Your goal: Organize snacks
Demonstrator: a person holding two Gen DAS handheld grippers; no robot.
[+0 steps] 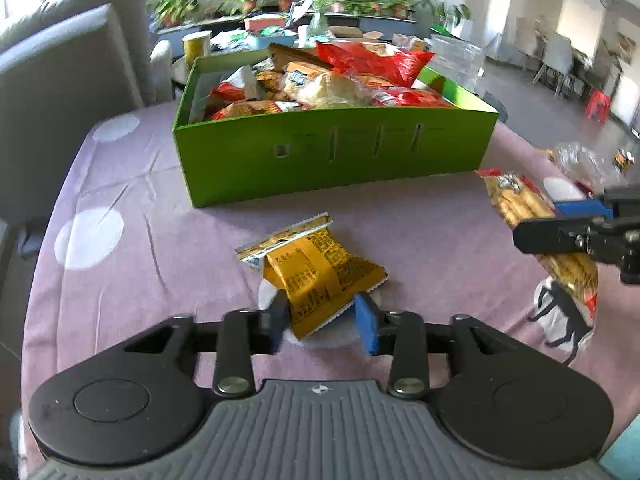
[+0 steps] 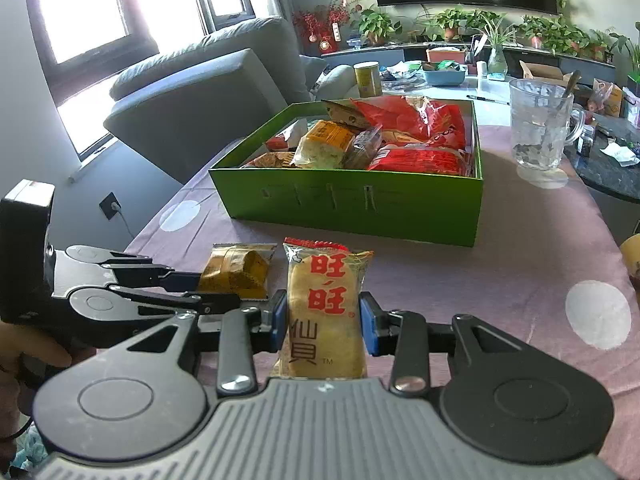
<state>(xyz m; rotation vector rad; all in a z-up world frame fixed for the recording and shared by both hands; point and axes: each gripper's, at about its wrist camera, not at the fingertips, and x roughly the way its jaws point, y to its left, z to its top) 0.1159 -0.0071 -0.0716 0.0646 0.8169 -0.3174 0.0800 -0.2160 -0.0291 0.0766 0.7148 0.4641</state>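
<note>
Left wrist view: we saw open pink tablecloth (image 1: pixel 160 248) between our left gripper (image 1: pixel 326 322) and the green box (image 1: pixel 336 148), whose near wall stood well apart from us. The box was heaped with red, orange and yellow snack packets. One yellow packet (image 1: pixel 316 276) lay on the cloth between our left fingers, the right pad apparently clear. Our right gripper (image 2: pixel 323 326) clenched one rice cracker packet (image 2: pixel 324 308) upright.
</note>
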